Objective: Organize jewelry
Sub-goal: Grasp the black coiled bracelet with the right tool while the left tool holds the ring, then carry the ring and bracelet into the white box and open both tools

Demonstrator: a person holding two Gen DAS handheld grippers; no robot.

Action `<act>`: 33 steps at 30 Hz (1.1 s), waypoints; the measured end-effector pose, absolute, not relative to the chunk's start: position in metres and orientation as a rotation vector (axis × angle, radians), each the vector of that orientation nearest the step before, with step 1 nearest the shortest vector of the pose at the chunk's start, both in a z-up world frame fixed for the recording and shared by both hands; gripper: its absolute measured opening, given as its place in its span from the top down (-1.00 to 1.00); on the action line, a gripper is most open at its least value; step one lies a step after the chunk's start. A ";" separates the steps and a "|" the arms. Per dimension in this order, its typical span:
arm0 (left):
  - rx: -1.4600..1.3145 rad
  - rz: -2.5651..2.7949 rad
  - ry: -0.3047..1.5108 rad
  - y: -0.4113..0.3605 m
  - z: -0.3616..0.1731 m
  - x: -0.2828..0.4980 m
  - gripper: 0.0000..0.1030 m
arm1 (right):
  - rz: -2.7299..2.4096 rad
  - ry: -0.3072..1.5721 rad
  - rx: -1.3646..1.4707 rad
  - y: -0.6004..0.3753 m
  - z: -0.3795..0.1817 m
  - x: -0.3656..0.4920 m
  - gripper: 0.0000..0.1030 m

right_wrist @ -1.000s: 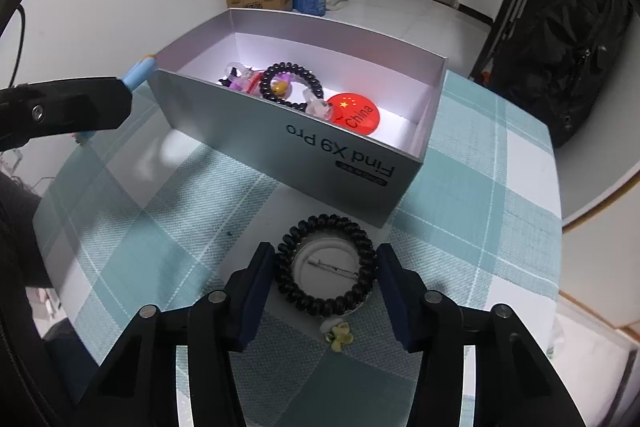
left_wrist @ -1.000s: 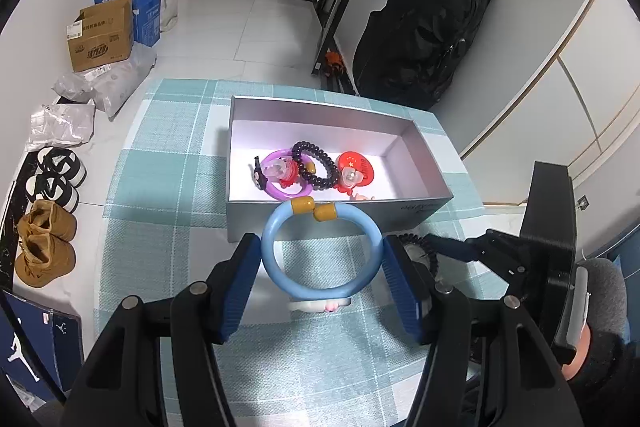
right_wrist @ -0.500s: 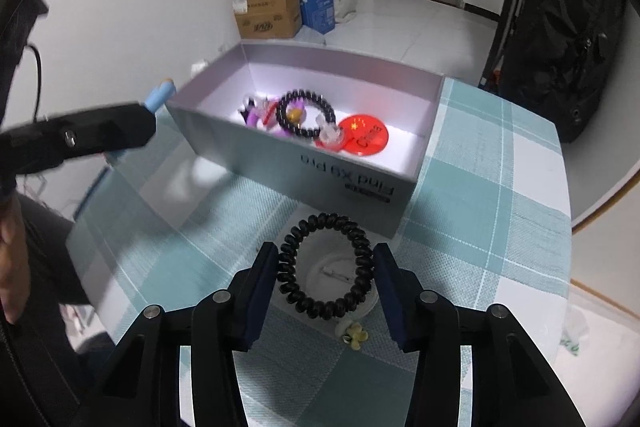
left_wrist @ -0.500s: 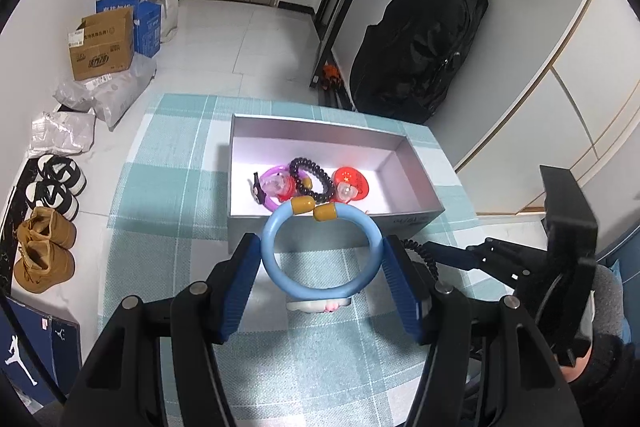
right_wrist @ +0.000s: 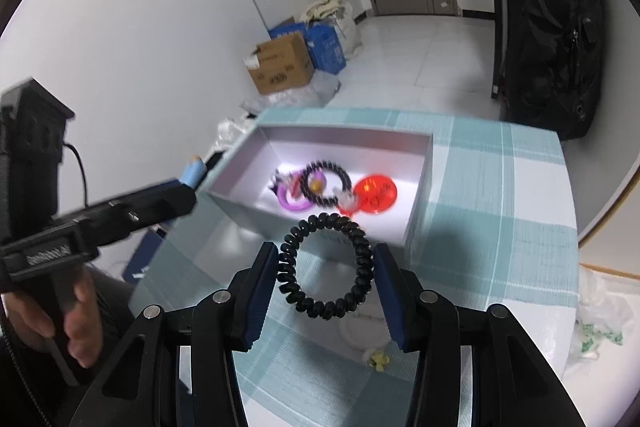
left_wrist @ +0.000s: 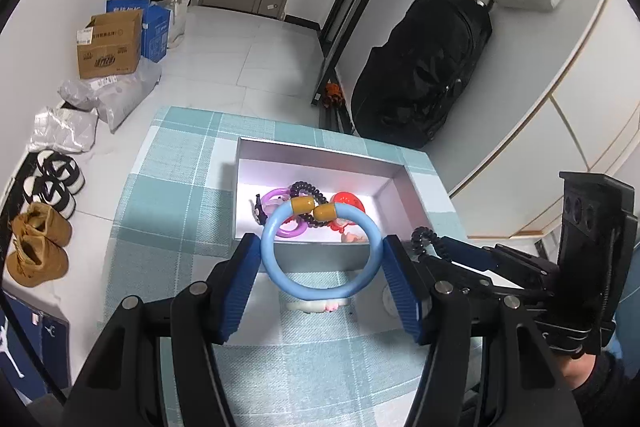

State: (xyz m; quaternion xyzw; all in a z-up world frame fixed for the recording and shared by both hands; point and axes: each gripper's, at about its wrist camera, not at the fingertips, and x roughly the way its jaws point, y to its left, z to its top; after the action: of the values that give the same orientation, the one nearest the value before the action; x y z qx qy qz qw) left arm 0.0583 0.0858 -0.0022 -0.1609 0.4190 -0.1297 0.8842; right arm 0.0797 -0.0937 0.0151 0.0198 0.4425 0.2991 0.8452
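My left gripper (left_wrist: 320, 263) is shut on a light blue bangle (left_wrist: 276, 227) with two mustard beads, held in the air in front of the grey box (left_wrist: 312, 151). My right gripper (right_wrist: 326, 267) is shut on a black spiral hair tie (right_wrist: 326, 223), lifted above the checked cloth near the box's (right_wrist: 344, 135) near wall. Inside the box lie a purple ring (right_wrist: 294, 203), a black bead bracelet (right_wrist: 340, 173) and a red round badge (right_wrist: 376, 193). In the left wrist view the right gripper (left_wrist: 436, 247) comes in from the right with the black hair tie (left_wrist: 424, 235).
A white round badge (right_wrist: 360, 331) and a small yellow charm (right_wrist: 378, 359) lie on the teal checked tablecloth (right_wrist: 500, 227) under my right gripper. A pink-and-white clip (left_wrist: 316, 305) lies beneath the bangle. Floor clutter includes cardboard boxes (left_wrist: 110, 45), shoes (left_wrist: 36, 247) and a black bag (left_wrist: 424, 75).
My right gripper has risen with the black hair tie, lifting it off the white badge and swinging its view to the left. The left gripper with the bangle has lifted slightly and tilted.
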 end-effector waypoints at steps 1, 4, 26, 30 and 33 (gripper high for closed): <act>-0.340 -0.267 0.871 0.086 -0.002 0.059 -0.11 | 0.634 0.929 0.045 -0.092 0.016 0.082 0.08; -0.353 -0.263 0.870 0.086 -0.002 0.064 -0.11 | 0.647 0.916 0.062 -0.091 0.021 0.084 0.08; -0.437 -0.244 0.925 0.080 -0.014 0.111 -0.11 | 0.627 0.919 0.195 -0.085 0.040 0.133 0.08; -0.363 -0.206 0.925 0.072 -0.016 0.116 -0.11 | 0.626 0.910 0.204 -0.083 0.041 0.139 0.08; -0.352 -0.222 0.941 0.068 -0.020 0.121 -0.11 | 0.624 0.918 0.199 -0.080 0.037 0.144 0.08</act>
State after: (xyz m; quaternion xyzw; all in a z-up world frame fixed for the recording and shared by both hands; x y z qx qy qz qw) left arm 0.1206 0.0679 -0.0195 -0.1683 0.4500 -0.1062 0.8706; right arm 0.1441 -0.0803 0.0373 0.0941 0.4352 0.2957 0.8452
